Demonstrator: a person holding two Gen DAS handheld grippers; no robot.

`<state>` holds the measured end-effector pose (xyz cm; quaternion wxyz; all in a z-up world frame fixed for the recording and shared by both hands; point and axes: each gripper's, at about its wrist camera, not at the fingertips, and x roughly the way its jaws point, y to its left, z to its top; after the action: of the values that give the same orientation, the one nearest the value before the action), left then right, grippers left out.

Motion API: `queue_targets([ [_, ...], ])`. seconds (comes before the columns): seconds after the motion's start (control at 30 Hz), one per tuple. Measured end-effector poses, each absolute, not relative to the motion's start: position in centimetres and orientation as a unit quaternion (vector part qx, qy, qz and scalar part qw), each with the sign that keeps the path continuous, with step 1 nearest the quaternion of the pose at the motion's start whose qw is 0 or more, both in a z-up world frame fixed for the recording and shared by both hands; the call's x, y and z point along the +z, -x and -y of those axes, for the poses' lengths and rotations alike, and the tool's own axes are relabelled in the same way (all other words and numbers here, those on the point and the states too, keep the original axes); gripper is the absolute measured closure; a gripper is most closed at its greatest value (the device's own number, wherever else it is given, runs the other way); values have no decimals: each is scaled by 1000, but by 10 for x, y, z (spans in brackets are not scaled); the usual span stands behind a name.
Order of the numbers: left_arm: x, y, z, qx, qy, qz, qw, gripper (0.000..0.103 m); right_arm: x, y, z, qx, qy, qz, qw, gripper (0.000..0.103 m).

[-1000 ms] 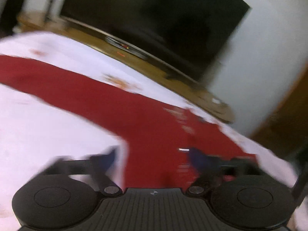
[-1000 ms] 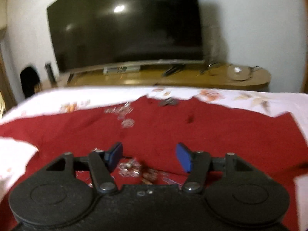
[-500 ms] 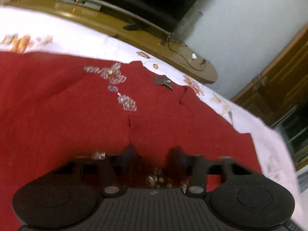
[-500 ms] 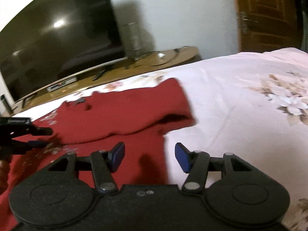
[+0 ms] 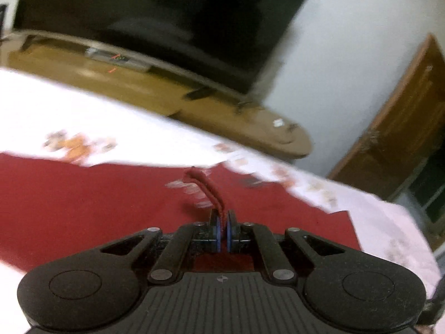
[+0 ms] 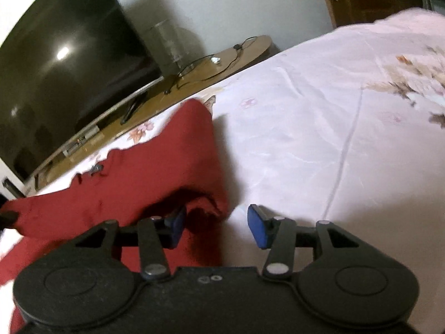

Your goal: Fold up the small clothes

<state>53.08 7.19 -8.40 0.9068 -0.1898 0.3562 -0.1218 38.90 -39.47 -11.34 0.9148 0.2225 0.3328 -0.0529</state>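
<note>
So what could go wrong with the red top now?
The left gripper pinches only a thin ridge of the red top, so the cloth might slip out when lifted. The right gripper, whose jaws have just been closing, stands open at the sleeve's edge; it may catch only part of the cuff, or pinch the bedsheet too, and pull the fold crooked.

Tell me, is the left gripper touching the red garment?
Touching. The left wrist view shows the left gripper with its pads shut on a raised ridge of the red garment, which is pinched between them.
</note>
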Motion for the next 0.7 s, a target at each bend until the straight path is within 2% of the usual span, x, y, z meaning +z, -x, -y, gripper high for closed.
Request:
queue_targets([
  [0.1, -111, -533, -91, -96, 188, -394, 895, 100, -112, -394, 385, -54, -187, -337, 921, 55],
  [0.17, -126, -535, -95, -88, 189, -408, 889, 99, -112, -396, 380, -57, -164, -339, 925, 62],
  [0.23, -133, -535, -95, -86, 195, -405, 889, 99, -112, -396, 378, -62, -147, -339, 927, 86],
  [0.3, -125, -533, -94, -87, 197, -385, 897, 100, -113, -395, 380, -50, -151, -337, 928, 95],
  [0.4, -113, -532, -92, -88, 181, -363, 910, 100, -105, -387, 377, -54, -132, -319, 937, 96],
  [0.5, -132, -538, -88, -74, 144, -408, 898, 99, -106, -385, 370, -68, -99, -319, 940, 96],
  [0.57, -132, -534, -89, -80, 139, -399, 903, 99, -115, -389, 368, -70, -90, -337, 935, 94],
  [0.6, -129, -532, -92, -79, 143, -396, 904, 99, -112, -390, 368, -64, -88, -341, 934, 88],
  [0.63, -126, -528, -95, -75, 146, -389, 906, 98, -108, -390, 371, -53, -97, -344, 933, 72],
  [0.67, -122, -525, -99, -67, 143, -378, 912, 81, -101, -385, 375, -42, -110, -330, 937, 65],
  [0.7, -118, -523, -100, -64, 138, -363, 919, 41, -93, -377, 379, -35, -114, -301, 946, 56],
])
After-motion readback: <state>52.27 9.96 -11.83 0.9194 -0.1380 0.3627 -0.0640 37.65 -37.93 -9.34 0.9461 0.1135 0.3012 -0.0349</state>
